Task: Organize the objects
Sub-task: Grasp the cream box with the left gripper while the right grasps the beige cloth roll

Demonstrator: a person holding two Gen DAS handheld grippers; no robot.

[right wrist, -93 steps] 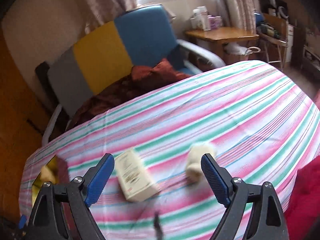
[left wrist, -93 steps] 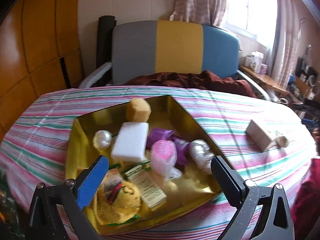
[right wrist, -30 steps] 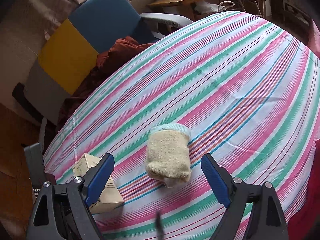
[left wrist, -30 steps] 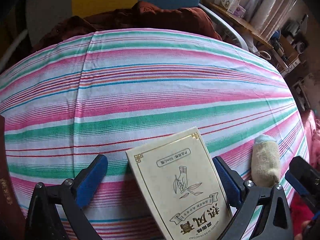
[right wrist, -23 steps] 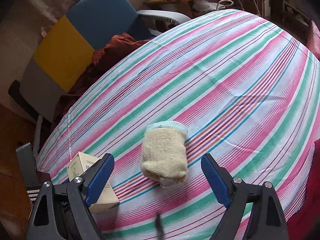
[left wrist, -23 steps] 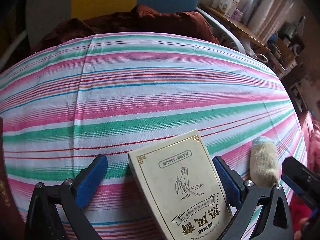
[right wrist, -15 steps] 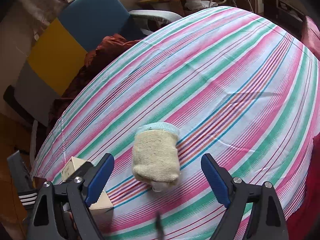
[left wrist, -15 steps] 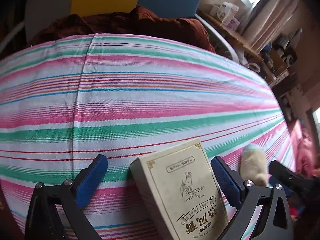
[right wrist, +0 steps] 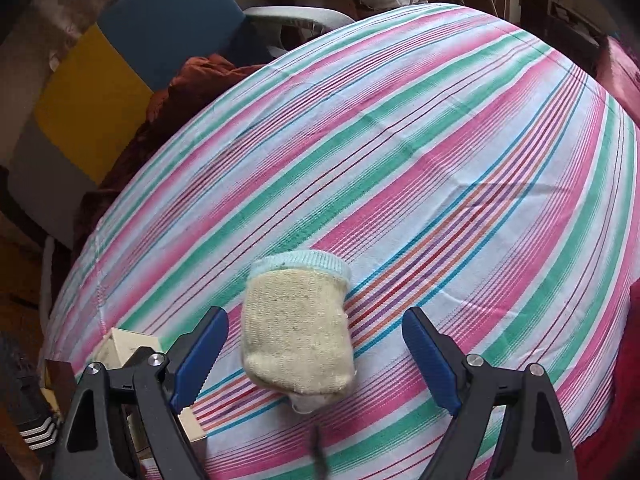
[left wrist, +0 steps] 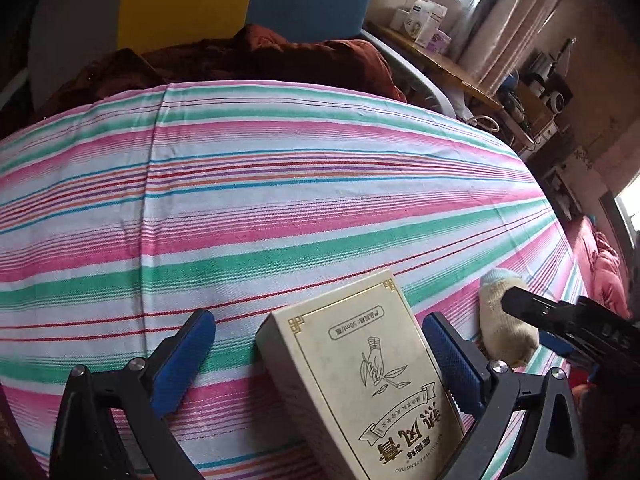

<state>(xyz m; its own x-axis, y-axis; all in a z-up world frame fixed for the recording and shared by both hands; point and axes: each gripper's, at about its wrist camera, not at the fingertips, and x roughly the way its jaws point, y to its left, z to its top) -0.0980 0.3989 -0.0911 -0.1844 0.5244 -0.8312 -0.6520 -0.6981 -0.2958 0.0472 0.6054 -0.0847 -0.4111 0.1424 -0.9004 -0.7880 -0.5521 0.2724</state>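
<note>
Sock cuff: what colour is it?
Light blue on the beige sock, clearest in the right wrist view.

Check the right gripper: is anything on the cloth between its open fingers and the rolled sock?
Nothing visible. The right gripper is open with the rolled sock lying between its fingers on bare striped cloth; the cream box lies off to its left.

Left wrist: low and close over the striped counter (left wrist: 280,184), facing the armchair (left wrist: 248,0) beyond. Right wrist: slightly higher, angled down across the same cloth. Shared by both: cream box (left wrist: 360,364), rolled sock (right wrist: 296,332), armchair, far shelf.
</note>
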